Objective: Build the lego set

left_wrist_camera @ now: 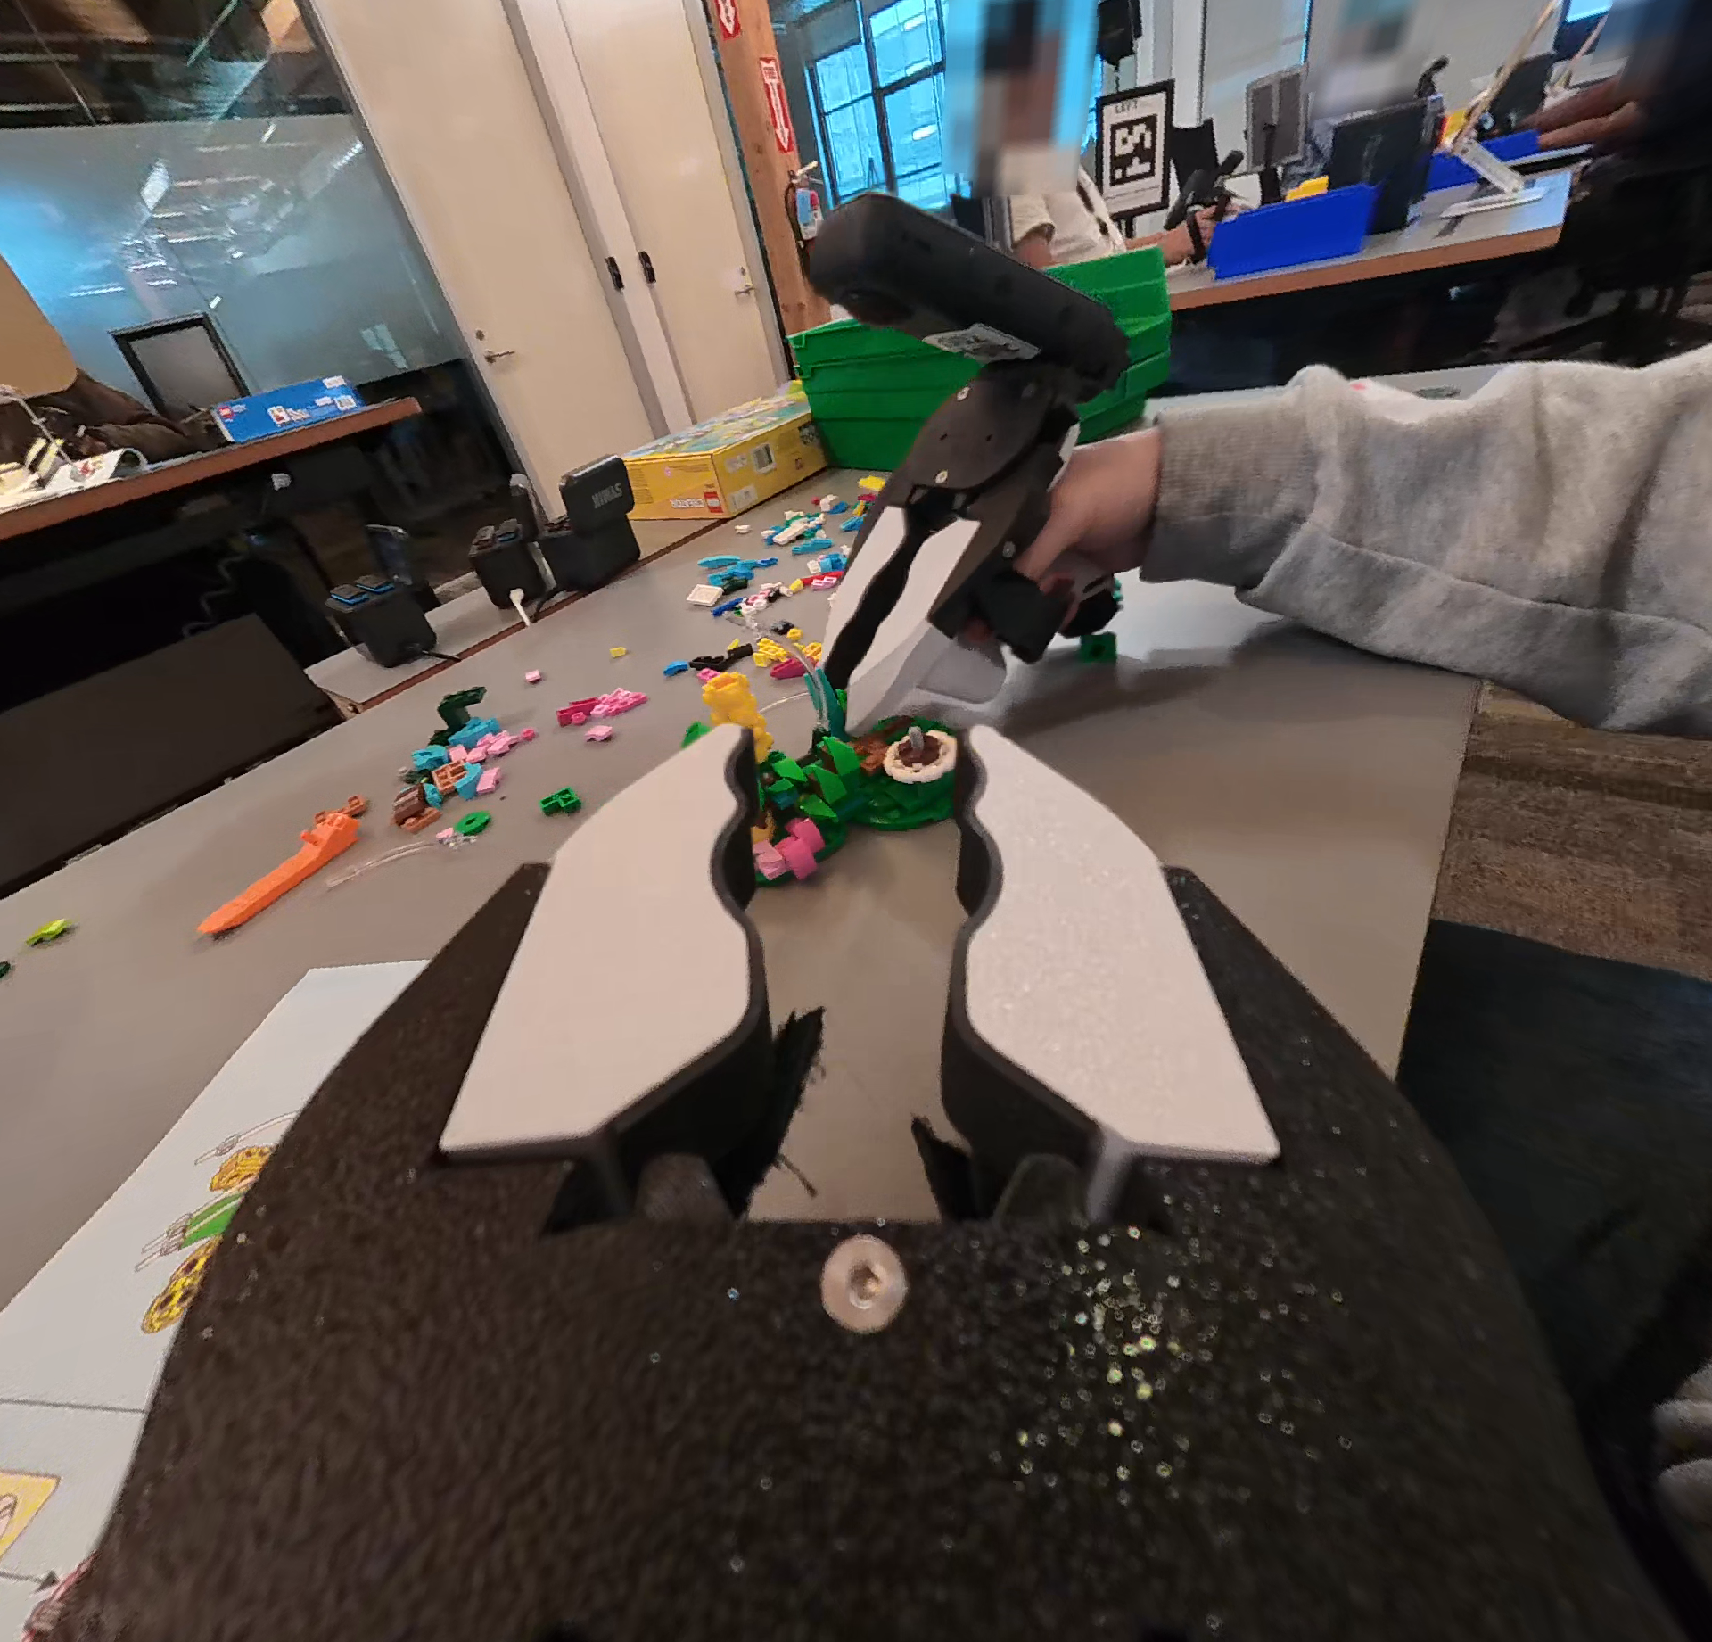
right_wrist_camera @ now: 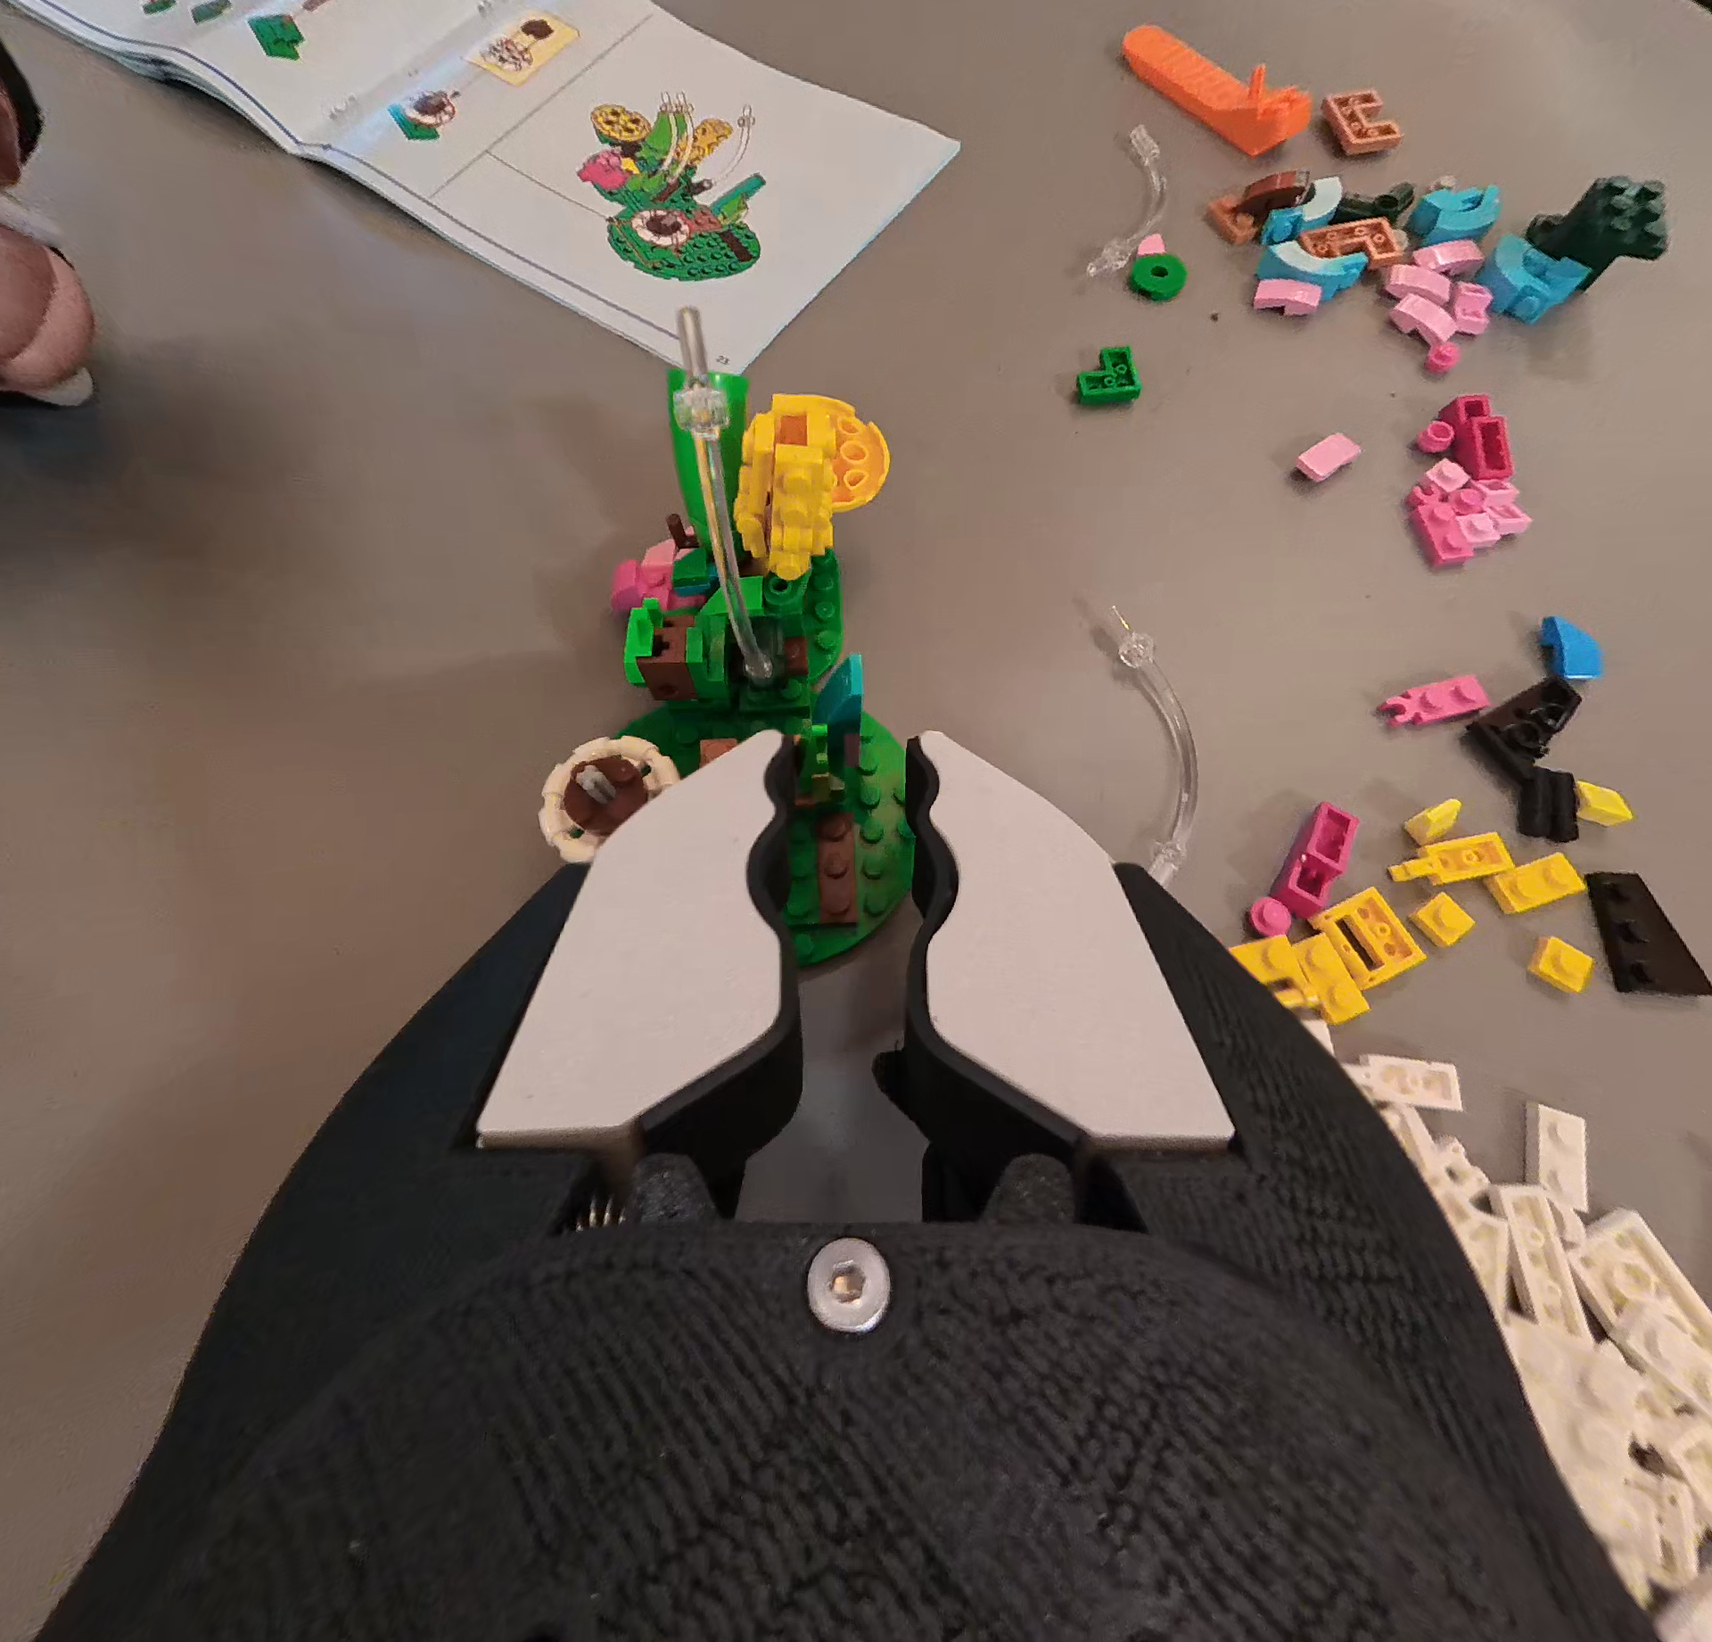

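Right wrist view | one brick plant model [right_wrist_camera: 834, 856] | both jaws parted, gripping nothing

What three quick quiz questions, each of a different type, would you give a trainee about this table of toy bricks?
1. True or false: the orange brick separator lies on the open instruction booklet.
2. Which colour is the tall flower on the green brick model? A red, B yellow, C white.
3. Fill in: in the right wrist view, the pile at the lower right edge is made of ___ bricks.
Key: 1 false, the separator lies on the bare table; 2 B; 3 white.
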`<state>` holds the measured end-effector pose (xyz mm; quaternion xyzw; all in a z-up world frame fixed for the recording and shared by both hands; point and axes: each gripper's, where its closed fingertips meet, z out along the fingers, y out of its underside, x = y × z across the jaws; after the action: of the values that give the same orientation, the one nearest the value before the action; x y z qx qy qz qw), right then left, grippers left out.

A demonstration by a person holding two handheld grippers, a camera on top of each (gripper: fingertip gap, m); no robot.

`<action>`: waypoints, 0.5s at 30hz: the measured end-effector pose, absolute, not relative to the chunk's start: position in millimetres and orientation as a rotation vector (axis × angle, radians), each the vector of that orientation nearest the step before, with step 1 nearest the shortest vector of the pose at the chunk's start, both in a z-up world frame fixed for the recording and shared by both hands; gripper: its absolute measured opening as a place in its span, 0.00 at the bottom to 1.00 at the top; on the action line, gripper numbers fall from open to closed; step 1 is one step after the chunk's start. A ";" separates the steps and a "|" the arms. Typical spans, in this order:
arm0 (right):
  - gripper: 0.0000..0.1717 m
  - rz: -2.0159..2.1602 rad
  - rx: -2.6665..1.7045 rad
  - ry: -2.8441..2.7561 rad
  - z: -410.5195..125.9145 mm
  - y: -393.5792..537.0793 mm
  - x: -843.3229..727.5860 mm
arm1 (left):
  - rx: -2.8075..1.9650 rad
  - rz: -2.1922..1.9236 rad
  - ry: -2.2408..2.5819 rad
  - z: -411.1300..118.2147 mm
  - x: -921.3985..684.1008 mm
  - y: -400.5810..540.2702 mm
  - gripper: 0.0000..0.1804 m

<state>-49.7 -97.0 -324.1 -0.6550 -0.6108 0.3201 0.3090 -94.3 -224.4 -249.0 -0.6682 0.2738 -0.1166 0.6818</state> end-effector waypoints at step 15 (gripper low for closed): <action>0.07 0.880 -1.691 -1.705 -329.0 -114.1 -58.1 | -1.554 -0.144 0.800 -265.0 -78.6 -230.4 0.22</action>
<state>-58.1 -114.1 -329.0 -0.6332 -0.6383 0.3296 0.2880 -78.6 -230.4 -265.0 -0.6813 0.3508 -0.0629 0.6393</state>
